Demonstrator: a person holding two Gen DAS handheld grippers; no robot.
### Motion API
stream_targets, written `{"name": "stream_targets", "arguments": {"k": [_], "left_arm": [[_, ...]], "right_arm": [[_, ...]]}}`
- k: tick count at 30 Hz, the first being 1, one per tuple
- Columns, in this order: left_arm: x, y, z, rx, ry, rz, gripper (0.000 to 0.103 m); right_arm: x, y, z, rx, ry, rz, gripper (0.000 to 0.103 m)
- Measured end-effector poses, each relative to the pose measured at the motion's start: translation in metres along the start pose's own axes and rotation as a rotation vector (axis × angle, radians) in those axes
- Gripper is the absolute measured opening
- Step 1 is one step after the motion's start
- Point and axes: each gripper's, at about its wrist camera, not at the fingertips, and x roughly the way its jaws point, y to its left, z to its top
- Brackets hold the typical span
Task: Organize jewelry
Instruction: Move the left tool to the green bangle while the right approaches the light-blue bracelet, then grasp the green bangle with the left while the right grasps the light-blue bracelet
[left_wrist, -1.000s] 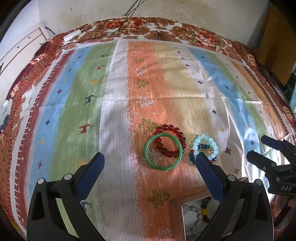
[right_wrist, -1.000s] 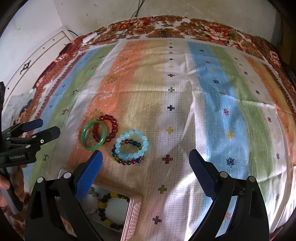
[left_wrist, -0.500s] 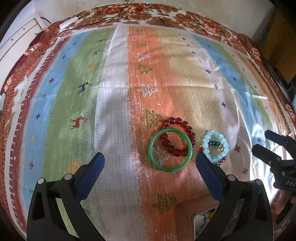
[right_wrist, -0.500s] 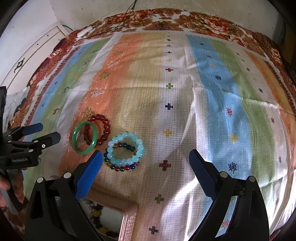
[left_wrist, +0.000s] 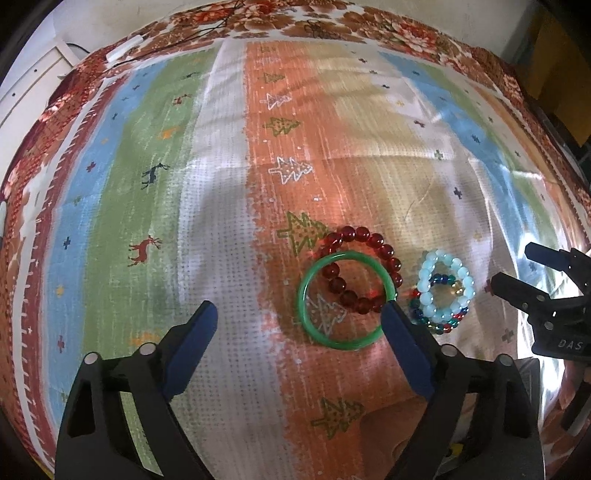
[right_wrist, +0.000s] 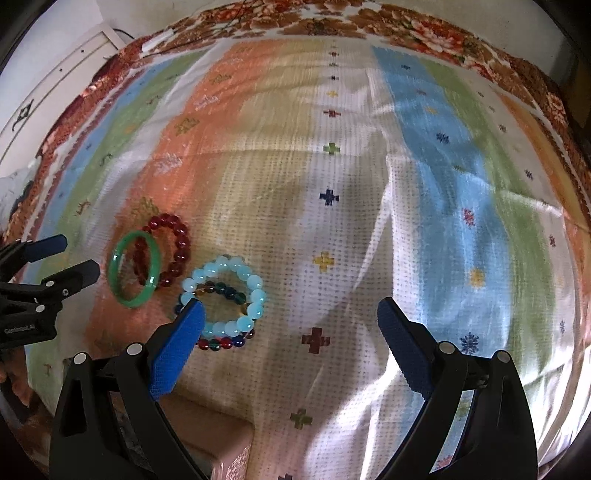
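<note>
A green bangle lies on the striped cloth, overlapping a red bead bracelet. To their right a pale blue bead bracelet lies on a multicoloured bead bracelet. My left gripper is open and empty; its right finger tip sits at the bangle's right rim. The bangle, red bracelet and pale blue bracelet show in the right wrist view. My right gripper is open and empty, its left finger by the blue bracelet.
A pink-rimmed jewelry box sits at the near edge, mostly hidden under the grippers. The striped cloth covers the whole surface, with a floral border and a dark cable at the far edge.
Both grippers have moved forward and lower toward the bracelets, which now look larger. The box has slid nearly out of both views. No jewelry has moved.
</note>
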Motion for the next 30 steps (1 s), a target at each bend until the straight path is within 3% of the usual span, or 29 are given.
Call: {"name": "stream_targets", "arguments": {"k": [4, 12, 19, 24, 30], "left_arm": [[0.006, -0.001, 0.0, 0.005, 0.014, -0.001, 0.071], [0.015, -0.003, -0.003, 0.005, 0.036, 0.007, 0.068], [0.021, -0.004, -0.001, 0.014, 0.046, 0.008, 0.065], [0.024, -0.004, 0.0, 0.018, 0.053, 0.005, 0.062], [0.026, -0.005, 0.0, 0.028, 0.06, 0.012, 0.059]], "right_arm": [[0.006, -0.001, 0.002, 0.007, 0.014, 0.003, 0.095], [0.017, 0.003, 0.006, 0.005, 0.036, -0.006, 0.094], [0.028, 0.0, 0.01, 0.02, 0.06, -0.011, 0.075], [0.037, 0.002, 0.01, 0.012, 0.084, -0.01, 0.073], [0.044, 0.003, 0.011, 0.009, 0.093, -0.021, 0.063]]}}
